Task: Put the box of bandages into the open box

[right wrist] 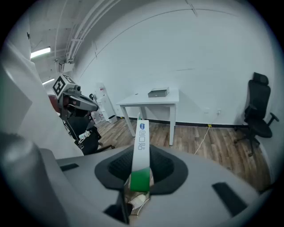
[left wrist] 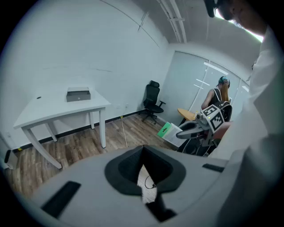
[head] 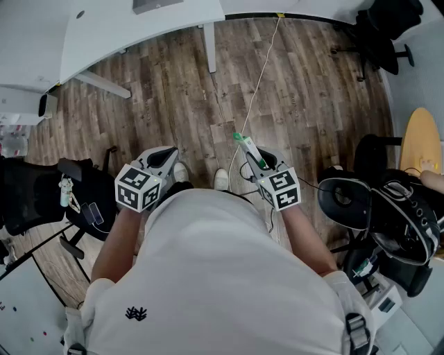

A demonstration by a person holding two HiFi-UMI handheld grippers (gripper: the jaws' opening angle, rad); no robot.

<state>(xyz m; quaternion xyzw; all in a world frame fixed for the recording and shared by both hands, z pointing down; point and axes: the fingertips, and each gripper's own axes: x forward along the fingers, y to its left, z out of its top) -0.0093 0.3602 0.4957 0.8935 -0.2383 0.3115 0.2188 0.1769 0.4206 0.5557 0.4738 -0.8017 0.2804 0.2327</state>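
Head view, read left to right. At 11 o'clock I am seeing a white table (head: 139, 35) standing on the wood floor (head: 305, 90). A grey box (head: 156, 5) is lying on the table top, at the frame's upper edge.

Toward 9 o'clock of centre, the left gripper (head: 168, 156) is pointing down at the floor. In the left gripper view its jaws are meeting, with nothing between them.

At 3 o'clock of it, well apart, the right gripper (head: 262, 166) is clamping the box of bandages (head: 248, 148). The box is white with a green end; it is sticking out of the jaws toward 11 o'clock and hanging clear of the floor. In the right gripper view the jaws are pressing on its green end.

At 1 o'clock a black office chair (head: 381, 35) is standing by the wall.
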